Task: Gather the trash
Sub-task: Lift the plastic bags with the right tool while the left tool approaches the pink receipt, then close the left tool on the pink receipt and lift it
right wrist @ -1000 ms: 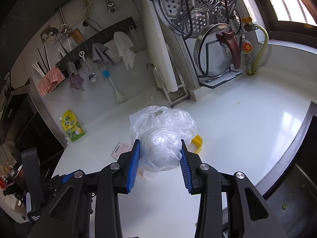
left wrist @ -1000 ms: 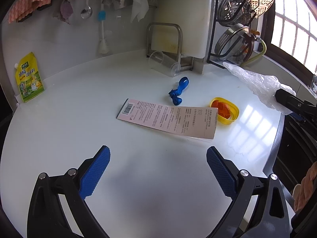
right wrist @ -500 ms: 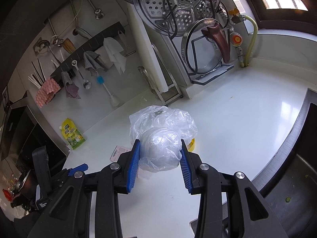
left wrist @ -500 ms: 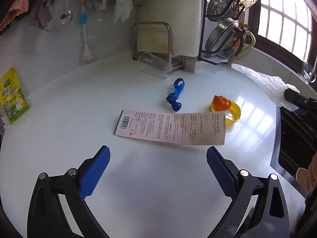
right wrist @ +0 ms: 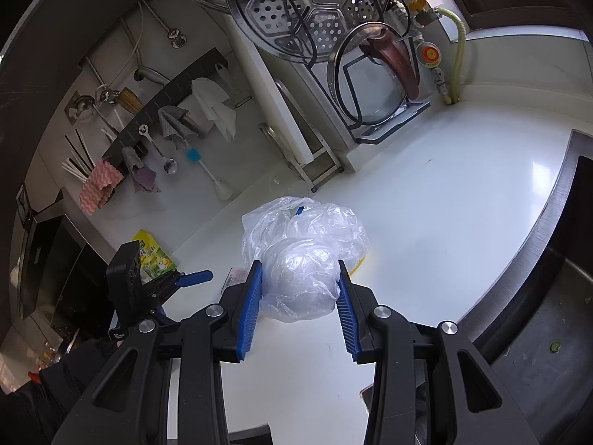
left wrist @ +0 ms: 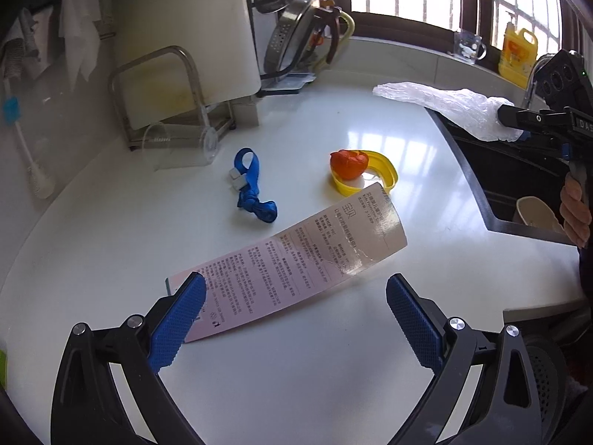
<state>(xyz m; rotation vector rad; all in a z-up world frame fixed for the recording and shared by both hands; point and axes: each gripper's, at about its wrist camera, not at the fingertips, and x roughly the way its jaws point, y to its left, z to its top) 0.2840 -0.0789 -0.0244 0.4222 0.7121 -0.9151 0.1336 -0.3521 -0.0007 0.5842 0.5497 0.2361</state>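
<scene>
Just short of the pink paper slip (left wrist: 285, 263) on the tabletop (left wrist: 296, 378), the left gripper (left wrist: 296, 319) hangs with fingers wide and empty. Beyond the slip, the right gripper (right wrist: 299, 298) clamps the plastic bag (right wrist: 304, 256). Next, probably: straddle the slip's near end and pinch.

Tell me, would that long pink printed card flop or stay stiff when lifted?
Probably springy rather than limp: the pink card already bows, its far end apparently raised off the counter. It looks thin and light. Its glossy sheen suggests it could slip between the open left gripper.
</scene>
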